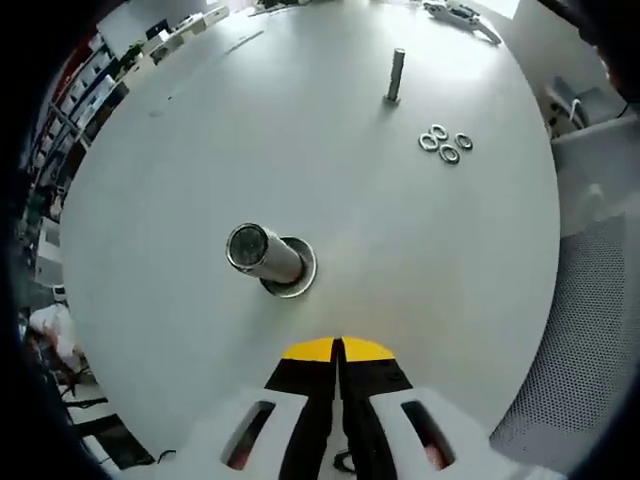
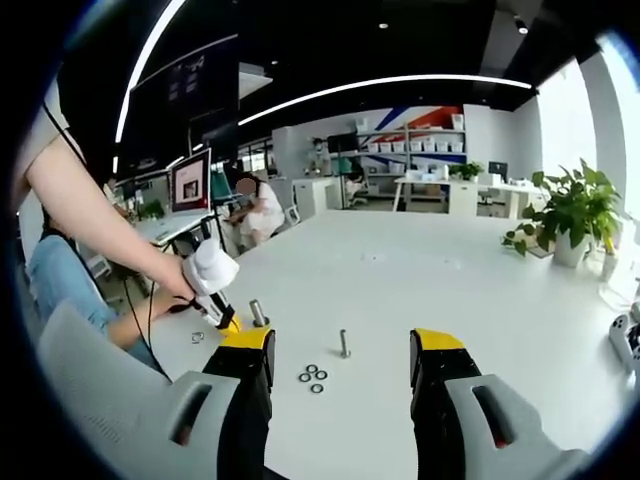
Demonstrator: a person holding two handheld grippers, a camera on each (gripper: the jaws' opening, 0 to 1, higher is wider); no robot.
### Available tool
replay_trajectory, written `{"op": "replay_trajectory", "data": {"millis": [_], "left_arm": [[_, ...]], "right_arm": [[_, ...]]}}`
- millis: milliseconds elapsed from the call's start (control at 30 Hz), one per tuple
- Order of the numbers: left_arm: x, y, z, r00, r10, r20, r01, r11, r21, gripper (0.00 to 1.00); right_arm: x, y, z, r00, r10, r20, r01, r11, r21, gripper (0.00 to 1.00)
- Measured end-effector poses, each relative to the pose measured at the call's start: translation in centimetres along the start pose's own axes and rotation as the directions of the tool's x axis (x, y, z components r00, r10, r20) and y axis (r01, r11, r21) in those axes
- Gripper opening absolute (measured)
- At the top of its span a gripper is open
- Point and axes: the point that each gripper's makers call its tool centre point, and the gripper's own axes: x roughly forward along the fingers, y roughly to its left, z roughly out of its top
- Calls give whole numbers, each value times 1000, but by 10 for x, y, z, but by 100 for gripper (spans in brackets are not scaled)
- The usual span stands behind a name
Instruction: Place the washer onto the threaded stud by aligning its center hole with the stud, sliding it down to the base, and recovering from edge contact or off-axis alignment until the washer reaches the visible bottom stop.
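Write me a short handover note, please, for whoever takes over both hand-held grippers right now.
Left hand-held gripper: shut, empty, hovering just short of the thick stud.
Right hand-held gripper: open, empty, held back above the table.
A washer already lies around the thick stud's base.
Four spare washers lie in a cluster on the table beside the thin stud, which looks bare.
Done: thick stud appears loaded.
Left: probably pick up a spare washer and seat it on the thin stud.
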Motion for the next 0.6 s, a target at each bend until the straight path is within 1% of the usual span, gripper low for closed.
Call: {"op": "replay_trajectory", "data": {"millis": [33,67,133,200,233,333,367,400,500,600], "left_arm": [[-1,1,0,1000,0,4,0,1000,-14,0],[-3,1,-2,1000,5,0,-5,1000,1,0],[-4,2,-3,1000,9,15,-9,1000,6,0],[-7,5,-5,1000,12,28,-12,1000,-27,0],[-10,7,-5,999,14,48,-12,999,-44,0],[-17,10,-8,998,26,53,-23,998,-65,1],[-23,13,-6,996,47,80,-40,995,-88,1],[-25,13,-4,993,50,103,-38,993,-112,1],[-34,10,-10,989,69,130,-50,988,-144,3],[-36,7,-19,988,81,130,-59,985,-160,7]], "right_arm": [[0,0,0,1000,-1,-1,1,1000,-2,57],[0,0,0,1000,0,0,0,1000,-4,57],[0,0,1,1000,1,3,-1,1000,-5,57],[0,2,1,1000,4,2,-4,1000,-8,57],[0,2,1,1000,4,0,-4,1000,-10,57],[1,3,0,1000,8,-2,-8,1000,-9,57],[1,3,0,1000,9,-2,-9,1000,-12,57],[1,3,0,1000,10,-2,-10,1000,-11,57],[2,5,-1,1000,17,-6,-18,1000,-13,57],[2,8,-1,1000,25,-9,-26,1000,-16,57]]}}
